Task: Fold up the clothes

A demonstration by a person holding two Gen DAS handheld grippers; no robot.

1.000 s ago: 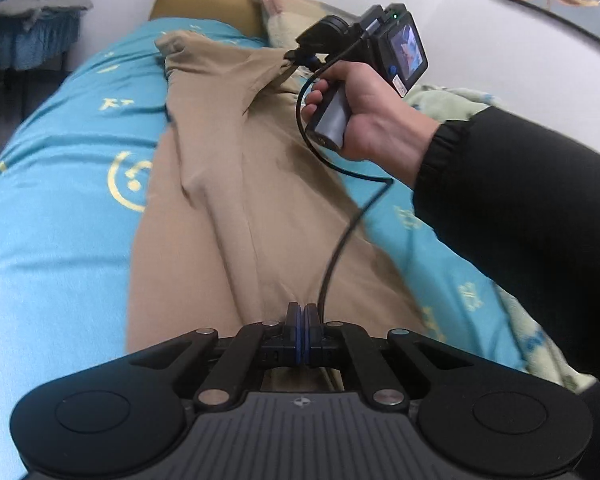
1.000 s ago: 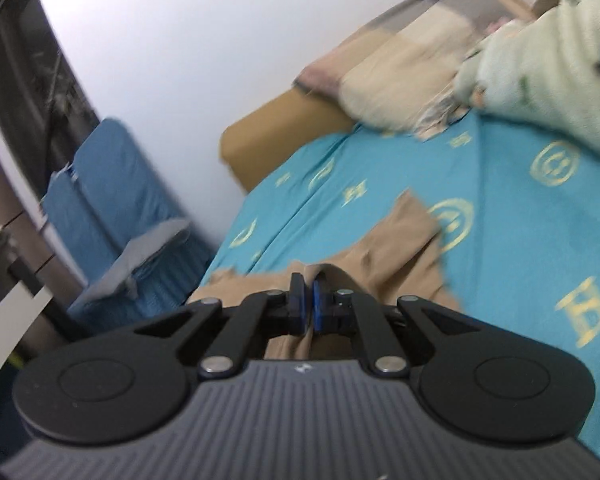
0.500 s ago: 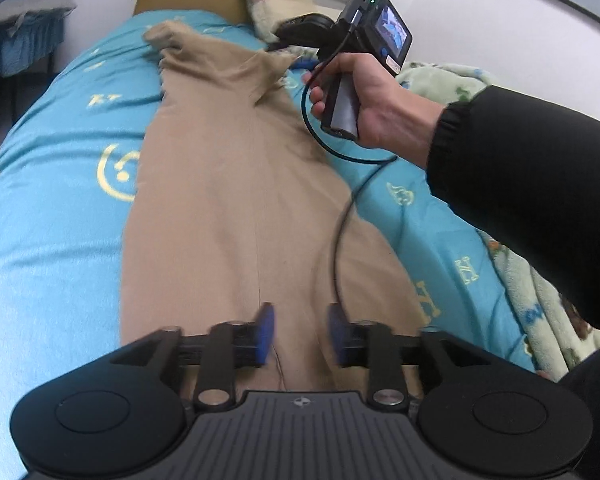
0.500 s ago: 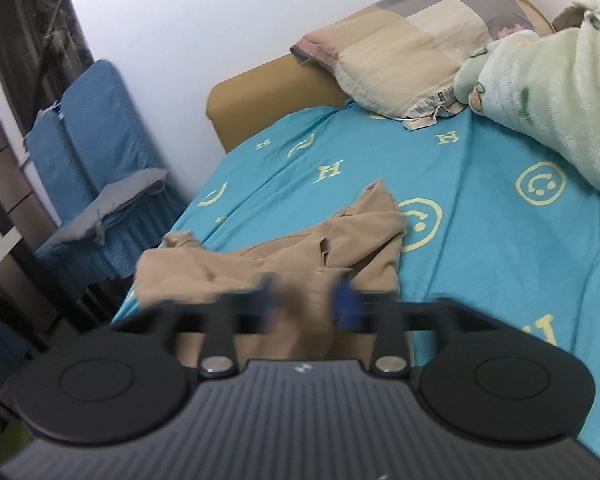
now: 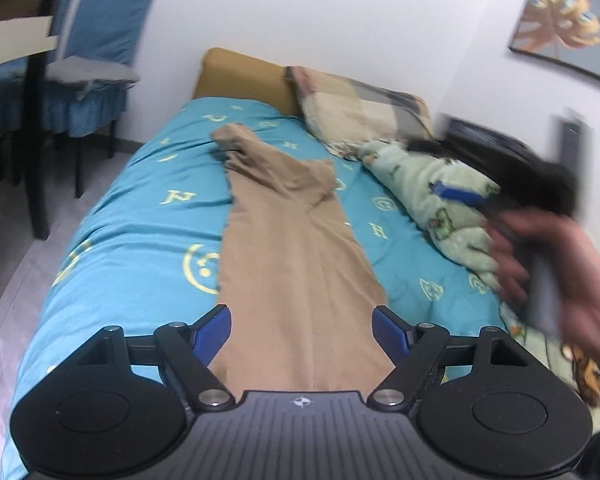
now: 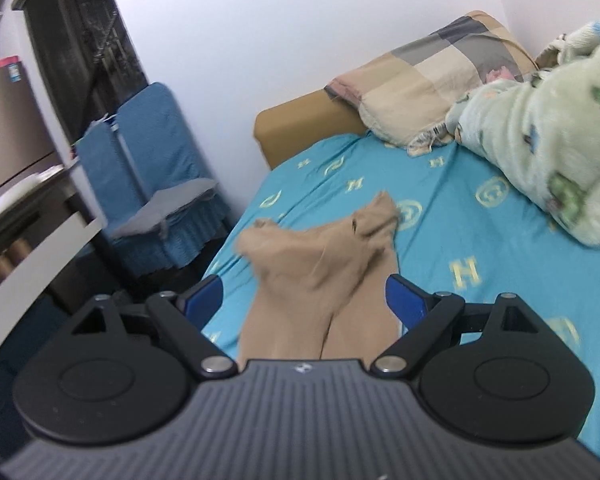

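A tan garment (image 5: 292, 248) lies lengthwise on the turquoise bedsheet (image 5: 140, 232), folded narrow, its far end rumpled near the pillow. My left gripper (image 5: 301, 328) hovers over the garment's near end, jaws still opening, blue pads wide apart and clear of the cloth. In the right wrist view the same garment (image 6: 324, 276) shows its crumpled end below my right gripper (image 6: 302, 294), whose jaws are also opening and hold nothing. The right gripper, held in a hand (image 5: 556, 264), appears blurred at the right of the left wrist view.
A patchwork pillow (image 5: 360, 108) and a pale green fleece blanket (image 5: 432, 196) lie at the bed's head and right side. A mustard headboard (image 5: 240, 76) backs the bed. Blue-covered chairs (image 6: 152, 168) and a table (image 5: 16, 44) stand left of the bed.
Both grippers went from shut on the garment to wide open and let it drop flat. The right hand pulled back to the right; the left gripper rose a little.
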